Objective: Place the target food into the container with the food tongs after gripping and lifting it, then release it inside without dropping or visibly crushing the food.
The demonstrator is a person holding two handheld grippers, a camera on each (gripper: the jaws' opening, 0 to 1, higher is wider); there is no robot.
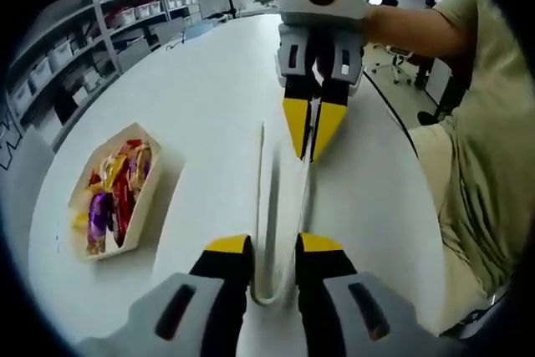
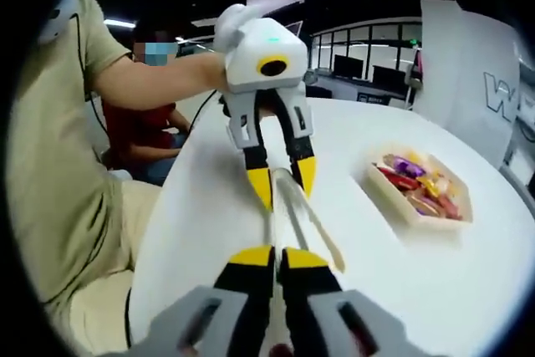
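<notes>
In the left gripper view the left gripper (image 1: pixel 274 247) clamps the looped end of the white plastic food tongs (image 1: pixel 276 206) at lower centre while the right gripper (image 1: pixel 313 127) pinches one arm, and in the right gripper view the beige tray of wrapped sweets (image 2: pixel 418 186) sits mid-right, so a twist between hands could spring the tongs loose.

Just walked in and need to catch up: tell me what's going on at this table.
A person holds a two-jaw gripper in each hand, and both are on a pair of metal food tongs over the white table. The left gripper clamps the tongs' looped end; the right gripper is closed on one arm near the tips. A tray of wrapped snacks sits off to the side, untouched. No food has been picked up yet.
</notes>
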